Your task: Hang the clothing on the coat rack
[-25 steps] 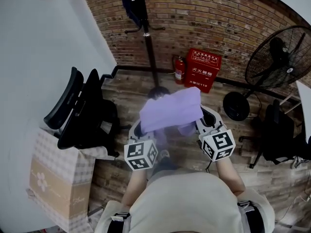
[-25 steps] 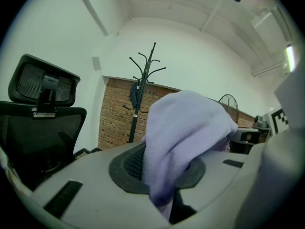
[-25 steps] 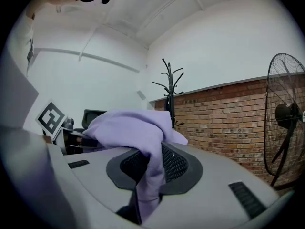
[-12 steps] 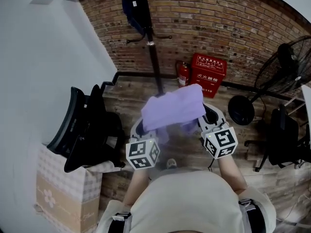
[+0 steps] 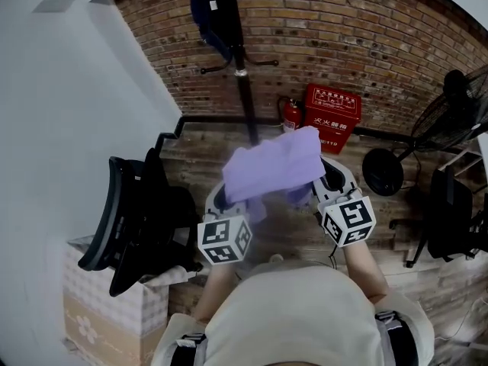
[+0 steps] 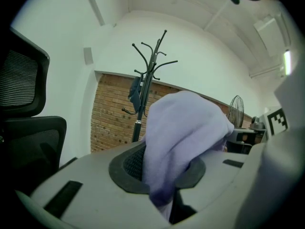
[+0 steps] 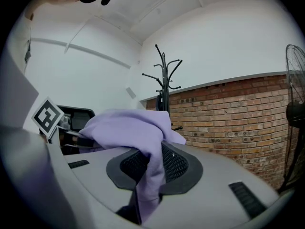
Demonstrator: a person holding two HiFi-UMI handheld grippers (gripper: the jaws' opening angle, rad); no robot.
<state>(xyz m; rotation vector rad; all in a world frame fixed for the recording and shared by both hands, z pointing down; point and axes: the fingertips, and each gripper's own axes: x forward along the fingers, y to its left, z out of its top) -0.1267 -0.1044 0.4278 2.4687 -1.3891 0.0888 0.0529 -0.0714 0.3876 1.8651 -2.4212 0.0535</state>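
Note:
A lilac garment (image 5: 273,166) is stretched between my two grippers in front of the person's chest. My left gripper (image 5: 221,197) is shut on its left edge, where the cloth (image 6: 181,142) bulges out from between the jaws. The right edge sits clamped in my right gripper (image 5: 326,180), and its fabric (image 7: 138,137) drapes over the dark pads. A black coat rack (image 5: 238,59) stands straight ahead by the brick wall, with a dark blue item (image 5: 207,10) hanging on it. Its hooks (image 6: 153,51) rise above the garment in the left gripper view, and the rack (image 7: 164,78) also shows in the right gripper view.
A black office chair (image 5: 133,216) stands at the left above a patterned box (image 5: 99,311). A red extinguisher cabinet (image 5: 332,113) and a red extinguisher (image 5: 290,115) sit beside the rack's foot. A black floor fan (image 5: 427,128) and another chair (image 5: 450,212) are at the right.
The view has moved forward toward the coat rack, which now looms closer. Both grippers still carry the garment the same way.

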